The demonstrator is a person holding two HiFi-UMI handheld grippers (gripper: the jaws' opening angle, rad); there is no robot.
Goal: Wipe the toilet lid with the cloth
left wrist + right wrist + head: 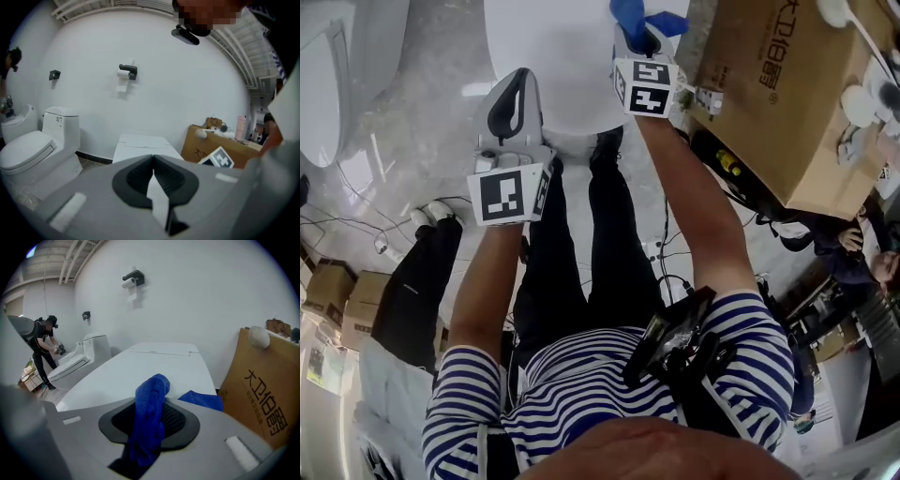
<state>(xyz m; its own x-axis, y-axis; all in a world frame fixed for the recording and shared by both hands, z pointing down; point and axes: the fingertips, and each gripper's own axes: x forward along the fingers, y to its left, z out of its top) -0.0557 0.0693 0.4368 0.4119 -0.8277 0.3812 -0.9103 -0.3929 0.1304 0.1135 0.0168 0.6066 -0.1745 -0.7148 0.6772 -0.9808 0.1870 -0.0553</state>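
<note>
The white toilet lid [555, 58] lies closed ahead of me, long and flat in the right gripper view [140, 369]. A blue cloth [150, 420] is bunched between the jaws of my right gripper [151, 401], which is shut on it; one corner of the cloth rests on the lid's right side. In the head view that gripper [643, 39] is over the lid's right edge with the cloth [630, 15] sticking out. My left gripper [514, 82] hovers at the lid's near left edge, shut with nothing in it [152, 160].
A large cardboard box [787, 94] stands close to the right of the toilet [265, 390]. A second toilet [33, 154] stands to the left, where a person [43, 345] bends over. Cables lie on the glossy floor [384, 202]. A paper holder [126, 71] hangs on the wall.
</note>
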